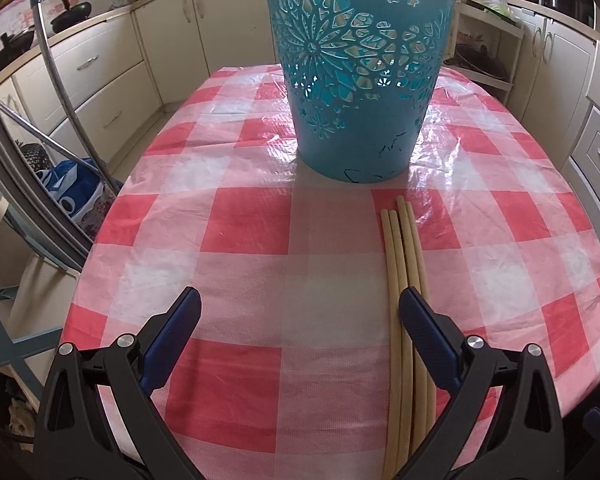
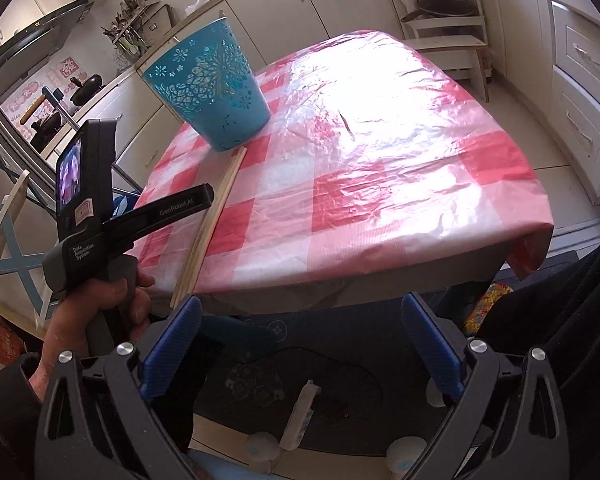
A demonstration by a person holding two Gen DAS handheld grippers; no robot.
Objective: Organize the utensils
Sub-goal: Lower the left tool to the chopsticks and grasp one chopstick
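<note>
A bundle of pale wooden chopsticks [image 1: 405,264] lies lengthwise on the red-and-white checked tablecloth [image 1: 240,232], tips pointing at a teal cut-out plastic basket [image 1: 360,68] standing upright behind them. My left gripper [image 1: 300,308] is open and empty; its right finger sits over the chopsticks and the left finger is well to their left. In the right wrist view the chopsticks [image 2: 208,224] and basket [image 2: 212,84] sit at the table's left side, with the left gripper's body [image 2: 100,224] beside them. My right gripper [image 2: 300,320] is open and empty, below the table's front edge.
Kitchen cabinets [image 1: 100,80] and counters ring the table. A metal rack and blue bag [image 1: 72,192] stand left of it. A white stool with pans [image 2: 448,28] stands at the far corner. The tablecloth's right part [image 2: 400,140] is glossy with glare.
</note>
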